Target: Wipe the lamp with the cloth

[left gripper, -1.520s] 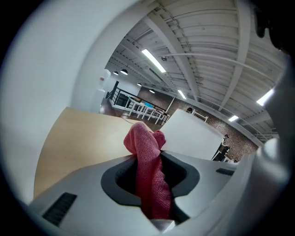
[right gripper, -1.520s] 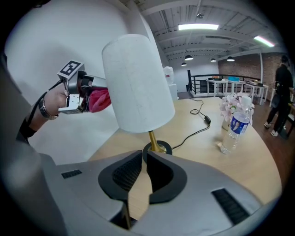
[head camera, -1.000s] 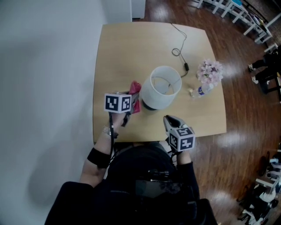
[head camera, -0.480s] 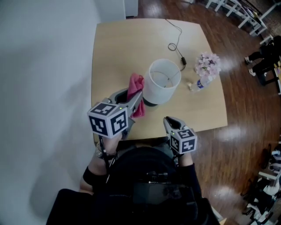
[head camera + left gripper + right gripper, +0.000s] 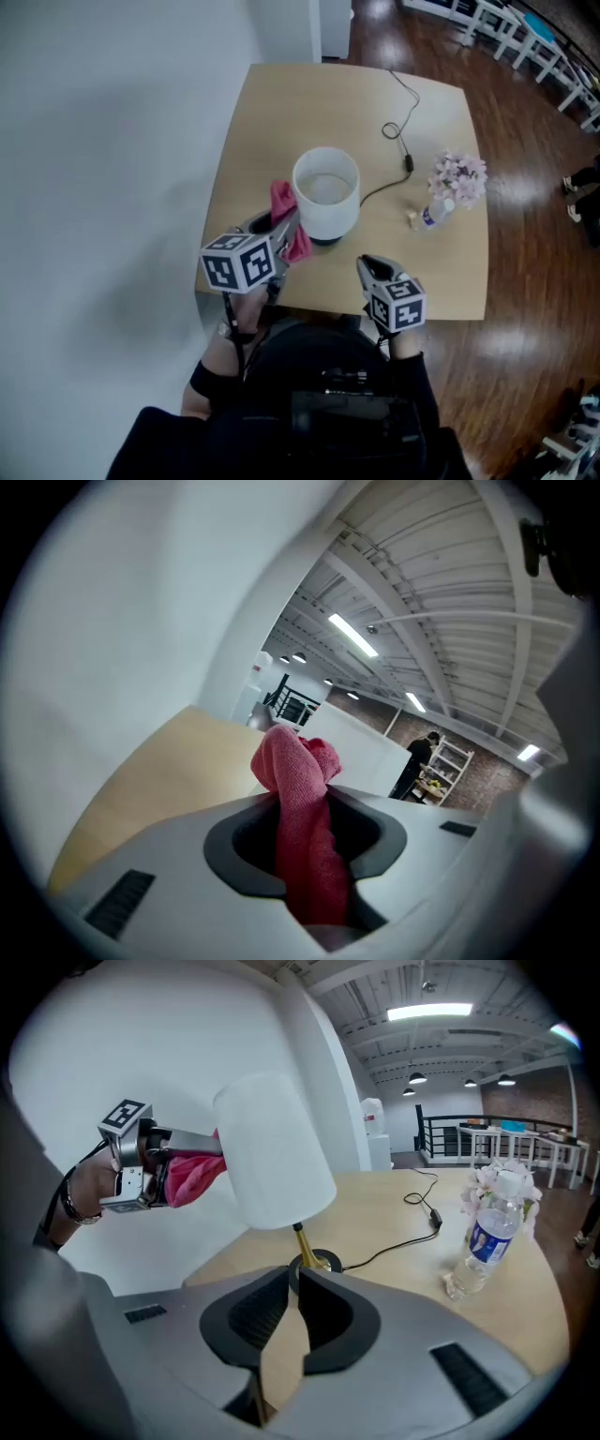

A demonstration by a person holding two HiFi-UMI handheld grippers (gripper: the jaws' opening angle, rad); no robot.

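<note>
White-shaded lamp (image 5: 325, 192) stands mid-desk. Left gripper (image 5: 281, 228): jaws clamped on the pink cloth (image 5: 284, 202), which is just beside the shade. Right gripper (image 5: 372, 267): jaws together, empty, near the desk's front edge.

Risk: nothing steadies the lamp, so a sideways wipe could tip it toward the flower bottle (image 5: 441, 211); a loose fold could snag.

Surroundings: white wall (image 5: 94, 187), dark wood floor (image 5: 525, 281), pale wood desk (image 5: 281, 112), trailing cord (image 5: 403, 141).
</note>
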